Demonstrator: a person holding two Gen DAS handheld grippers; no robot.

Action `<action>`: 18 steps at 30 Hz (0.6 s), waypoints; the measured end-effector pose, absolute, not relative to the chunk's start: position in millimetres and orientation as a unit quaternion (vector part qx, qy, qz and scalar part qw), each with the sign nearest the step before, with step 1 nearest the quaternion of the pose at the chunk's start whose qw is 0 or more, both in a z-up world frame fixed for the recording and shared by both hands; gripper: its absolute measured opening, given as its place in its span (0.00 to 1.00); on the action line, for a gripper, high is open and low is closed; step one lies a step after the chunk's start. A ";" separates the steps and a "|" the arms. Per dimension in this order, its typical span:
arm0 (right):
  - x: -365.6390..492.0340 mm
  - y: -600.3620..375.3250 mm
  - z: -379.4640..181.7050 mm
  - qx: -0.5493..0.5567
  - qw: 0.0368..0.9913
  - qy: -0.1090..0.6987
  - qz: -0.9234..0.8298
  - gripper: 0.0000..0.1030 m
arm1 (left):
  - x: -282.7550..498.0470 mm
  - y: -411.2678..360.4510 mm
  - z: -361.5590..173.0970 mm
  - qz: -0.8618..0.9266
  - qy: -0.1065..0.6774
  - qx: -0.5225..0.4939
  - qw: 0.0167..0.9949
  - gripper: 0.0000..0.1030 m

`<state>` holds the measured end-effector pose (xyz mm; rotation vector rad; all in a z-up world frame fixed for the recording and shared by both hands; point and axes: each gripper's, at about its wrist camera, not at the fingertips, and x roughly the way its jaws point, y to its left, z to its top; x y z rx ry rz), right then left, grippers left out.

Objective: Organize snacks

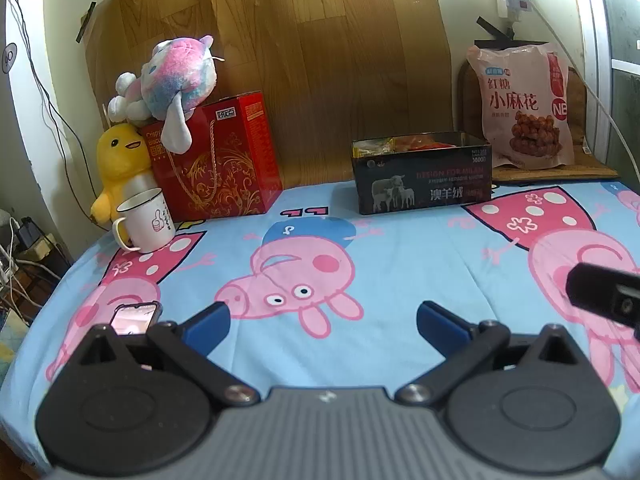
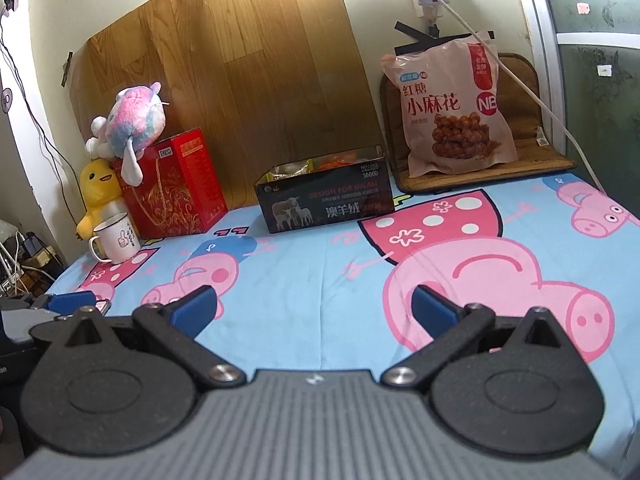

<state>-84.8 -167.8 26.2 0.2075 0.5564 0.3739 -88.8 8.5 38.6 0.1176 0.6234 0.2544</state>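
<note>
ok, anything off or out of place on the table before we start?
Nothing spilled or damaged. Two minor oddities: a smartphone lies on the blue cartoon-pig cloth near the left gripper, and a pink-and-blue plush toy lies tilted atop the red gift box.

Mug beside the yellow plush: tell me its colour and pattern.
The mug is white with a small thumbs-up drawing on its side; the left wrist view shows it best.

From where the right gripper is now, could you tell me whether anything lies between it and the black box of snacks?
Nothing visible does: only bare cartoon sheet lies between the open right gripper and the black box.
</note>
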 end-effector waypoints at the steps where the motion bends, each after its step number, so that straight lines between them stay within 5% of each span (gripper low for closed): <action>1: -85.4 -168.1 26.5 0.102 0.940 0.271 0.182 1.00 | -88.7 8.1 38.6 0.125 0.306 0.058 0.942 1.00; 18: -85.9 -168.9 25.2 0.103 0.940 0.271 0.181 1.00 | -88.0 8.6 33.8 0.127 0.317 0.057 0.938 1.00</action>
